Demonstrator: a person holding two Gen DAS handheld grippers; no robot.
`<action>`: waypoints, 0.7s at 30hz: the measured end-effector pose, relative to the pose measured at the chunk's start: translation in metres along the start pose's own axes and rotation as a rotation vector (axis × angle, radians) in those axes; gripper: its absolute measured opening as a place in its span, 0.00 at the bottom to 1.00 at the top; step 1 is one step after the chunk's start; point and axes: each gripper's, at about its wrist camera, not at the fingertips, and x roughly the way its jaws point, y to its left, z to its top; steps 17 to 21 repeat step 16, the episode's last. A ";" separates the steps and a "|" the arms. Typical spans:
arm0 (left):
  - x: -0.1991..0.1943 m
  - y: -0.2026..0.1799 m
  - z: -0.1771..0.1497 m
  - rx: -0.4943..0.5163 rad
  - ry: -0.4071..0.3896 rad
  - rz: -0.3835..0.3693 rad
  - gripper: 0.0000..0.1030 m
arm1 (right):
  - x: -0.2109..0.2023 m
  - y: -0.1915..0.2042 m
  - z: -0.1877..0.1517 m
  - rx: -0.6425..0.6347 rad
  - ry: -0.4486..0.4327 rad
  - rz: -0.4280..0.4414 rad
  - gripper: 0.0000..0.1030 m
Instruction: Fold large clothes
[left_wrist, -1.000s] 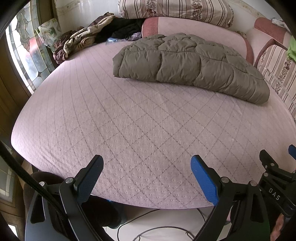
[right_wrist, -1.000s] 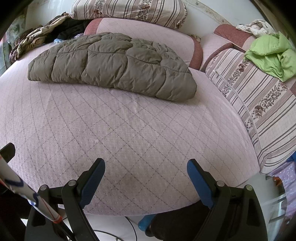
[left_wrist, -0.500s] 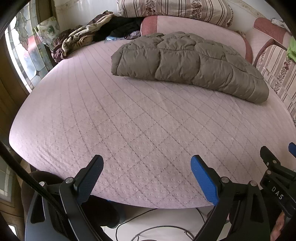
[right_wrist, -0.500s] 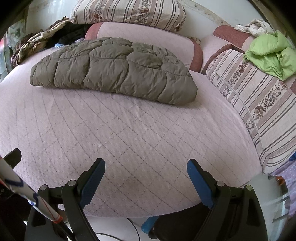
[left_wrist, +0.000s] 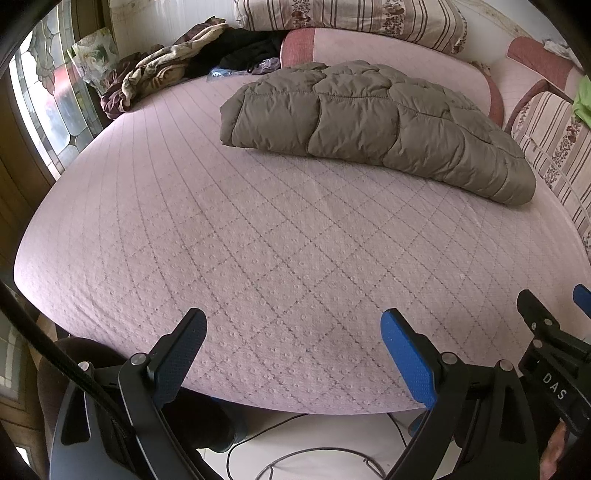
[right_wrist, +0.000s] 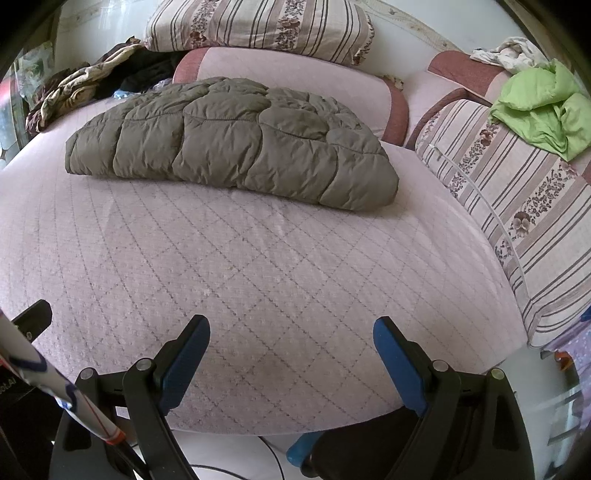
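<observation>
jacket (left_wrist: 373, 125) folded on bed (left_wrist: 258, 240), now nearer ahead of jaws | left gripper (left_wrist: 293, 339), right gripper (right_wrist: 291, 343) wide open, empty | fold looks done

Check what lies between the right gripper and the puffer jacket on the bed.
Nothing but bare quilted pink bedcover between the right gripper and the olive puffer jacket; the right wrist view shows it, the left agrees.

The olive puffer jacket (left_wrist: 376, 125) is quilted cloth with a faint sheen, its panels puffed and wrinkled. The pink bedspread (left_wrist: 258, 251) beneath is matt stitched cloth with raised dots, and the gripper fingers (right_wrist: 397, 360) carry blue pads with a fine dimpled texture on black matt plastic.
</observation>
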 end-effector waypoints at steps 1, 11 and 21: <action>0.000 0.000 0.000 -0.001 0.001 -0.002 0.92 | -0.001 -0.001 0.001 0.006 -0.005 0.002 0.90; 0.003 0.002 0.001 -0.013 0.007 -0.021 0.92 | -0.005 -0.006 0.004 0.040 -0.031 0.018 0.90; 0.003 0.001 0.002 -0.004 0.006 -0.019 0.92 | -0.002 -0.004 0.005 0.034 -0.023 0.034 0.90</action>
